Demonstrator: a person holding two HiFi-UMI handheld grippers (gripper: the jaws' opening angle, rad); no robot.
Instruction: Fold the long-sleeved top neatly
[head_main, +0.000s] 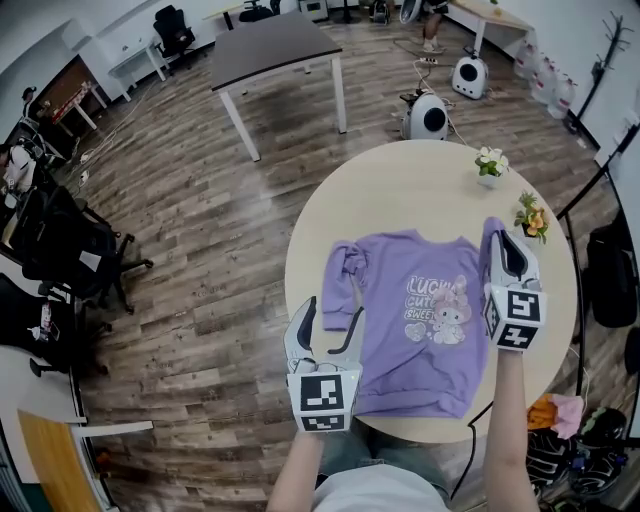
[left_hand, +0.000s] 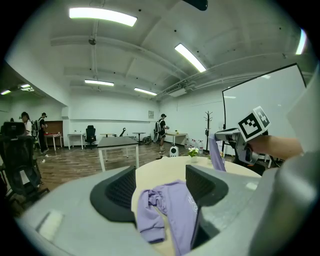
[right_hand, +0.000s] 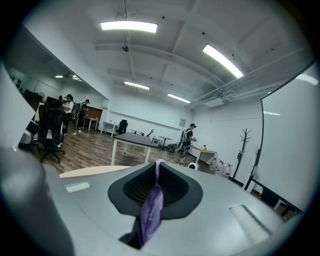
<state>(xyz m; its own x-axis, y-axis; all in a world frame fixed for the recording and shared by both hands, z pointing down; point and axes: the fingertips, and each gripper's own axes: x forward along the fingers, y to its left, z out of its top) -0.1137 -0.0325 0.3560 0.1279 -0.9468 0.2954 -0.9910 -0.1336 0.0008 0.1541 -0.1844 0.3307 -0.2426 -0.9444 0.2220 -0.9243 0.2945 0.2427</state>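
- Head view: The purple long-sleeved top (head_main: 420, 330) lies face up on the round table (head_main: 400, 190). My right gripper (head_main: 503, 240), forearm stretched out over the table's right side, holds the right sleeve (head_main: 490, 232) lifted off the cloth. A potted flower (head_main: 532, 215) stands just beside it, and a careless swing could tip it. My left gripper (head_main: 333, 315) hovers low at the near left, jaws wide.
- Left gripper view: The jaws stand well apart, with the bunched left sleeve (left_hand: 152, 215) lying between them, not pinched. With nothing pinning that side, I judge a pull from the right could drag the whole top askew.
- Right gripper view: The jaws are nearly together, pinching a thin fold of the purple sleeve, and the gripper points roughly level. So slim a hold may slip and spoil the fold.
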